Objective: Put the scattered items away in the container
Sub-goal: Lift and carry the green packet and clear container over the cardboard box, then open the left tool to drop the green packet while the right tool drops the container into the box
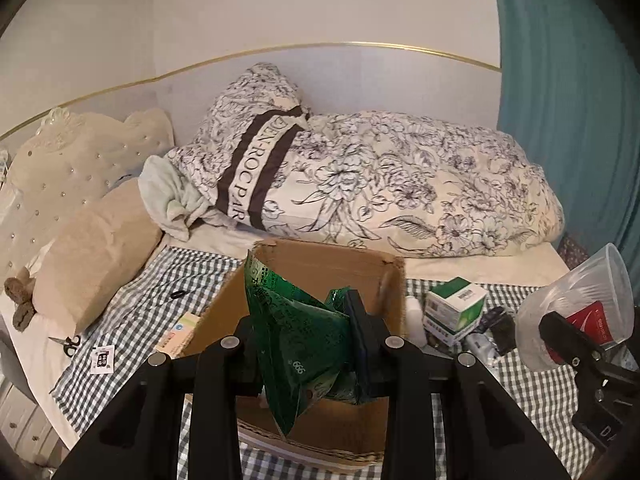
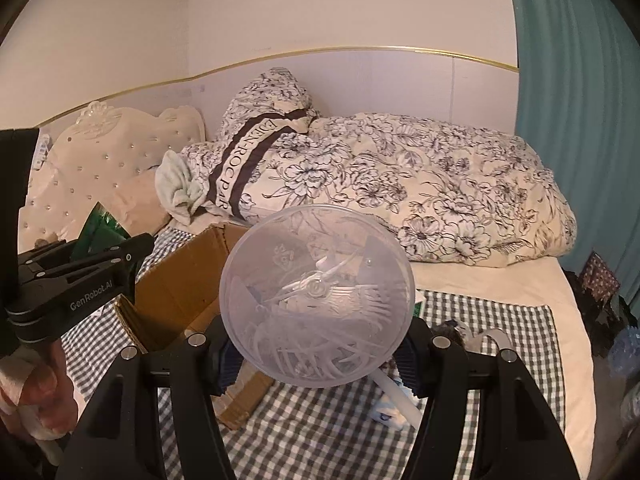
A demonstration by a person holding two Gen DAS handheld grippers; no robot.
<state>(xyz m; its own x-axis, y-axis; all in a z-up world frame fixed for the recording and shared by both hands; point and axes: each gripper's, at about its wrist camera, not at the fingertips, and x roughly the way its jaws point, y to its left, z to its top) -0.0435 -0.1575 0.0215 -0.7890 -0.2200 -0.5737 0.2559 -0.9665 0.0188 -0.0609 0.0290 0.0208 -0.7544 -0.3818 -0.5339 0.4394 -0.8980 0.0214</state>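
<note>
My left gripper is shut on a crumpled green foil packet, held over the open cardboard box on the checked cloth. In the right wrist view the left gripper and the green packet show at the left, above the box. My right gripper is shut on a clear round plastic tub whose bottom faces the camera; white plastic pieces lie inside. In the left wrist view the tub hangs to the right of the box, with something red in it.
A green-and-white carton and a white bottle stand right of the box. Scissors, a small sachet and a flat pack lie to its left. A floral duvet lies behind, a beige pillow left.
</note>
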